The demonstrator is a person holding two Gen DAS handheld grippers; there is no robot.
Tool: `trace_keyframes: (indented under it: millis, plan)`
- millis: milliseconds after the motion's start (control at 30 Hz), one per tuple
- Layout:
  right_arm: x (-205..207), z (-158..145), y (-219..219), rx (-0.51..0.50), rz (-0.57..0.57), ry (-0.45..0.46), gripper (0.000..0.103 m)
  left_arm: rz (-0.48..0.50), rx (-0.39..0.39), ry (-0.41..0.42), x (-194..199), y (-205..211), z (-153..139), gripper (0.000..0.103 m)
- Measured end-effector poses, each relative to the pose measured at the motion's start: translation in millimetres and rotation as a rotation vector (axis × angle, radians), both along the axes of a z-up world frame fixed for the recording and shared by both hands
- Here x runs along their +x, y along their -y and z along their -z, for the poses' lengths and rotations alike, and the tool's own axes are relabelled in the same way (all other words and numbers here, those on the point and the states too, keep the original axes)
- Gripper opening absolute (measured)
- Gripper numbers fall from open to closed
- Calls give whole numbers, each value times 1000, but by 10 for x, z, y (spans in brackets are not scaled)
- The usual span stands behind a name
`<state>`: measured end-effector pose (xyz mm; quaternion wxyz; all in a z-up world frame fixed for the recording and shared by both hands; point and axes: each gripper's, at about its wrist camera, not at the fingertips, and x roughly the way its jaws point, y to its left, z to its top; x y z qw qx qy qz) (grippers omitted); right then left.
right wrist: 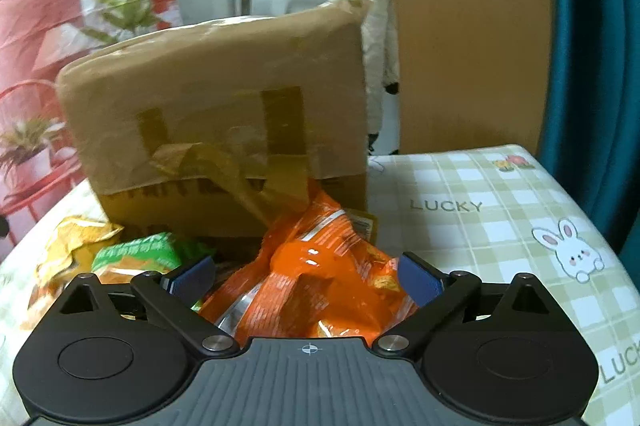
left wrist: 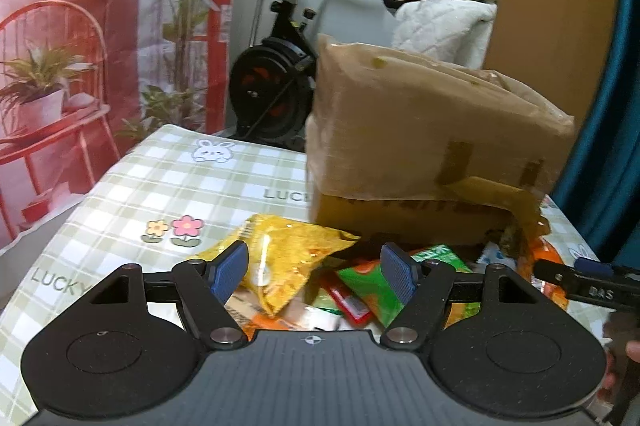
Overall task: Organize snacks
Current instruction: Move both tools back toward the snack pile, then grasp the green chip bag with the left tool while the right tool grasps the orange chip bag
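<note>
We hold our left gripper (left wrist: pixel 314 272) partly open over the yellow packet (left wrist: pixel 280 258), pads clear of it. Our right gripper (right wrist: pixel 308 276) gapes wide around the orange packet (right wrist: pixel 316 278), cardboard box (right wrist: pixel 224 113) just ahead.

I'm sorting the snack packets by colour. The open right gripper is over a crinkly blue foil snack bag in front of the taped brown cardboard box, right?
Not blue. The right wrist view shows the open right gripper over a crinkly orange foil snack bag, in front of the taped brown cardboard box.
</note>
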<state>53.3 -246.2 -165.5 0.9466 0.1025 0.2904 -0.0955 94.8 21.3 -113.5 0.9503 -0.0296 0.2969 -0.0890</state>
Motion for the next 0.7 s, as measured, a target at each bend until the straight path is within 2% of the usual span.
trace_keyframes:
  millis: [167, 233, 700]
  plan:
    - [98, 129, 19, 28, 23, -35, 102, 26, 0, -15, 52, 74, 41, 75]
    - [121, 190, 14, 33, 36, -23, 103, 36, 11, -12, 63, 120, 54, 75]
    - [177, 271, -52, -31, 23, -55, 103, 110, -6, -77, 198, 338, 212, 75]
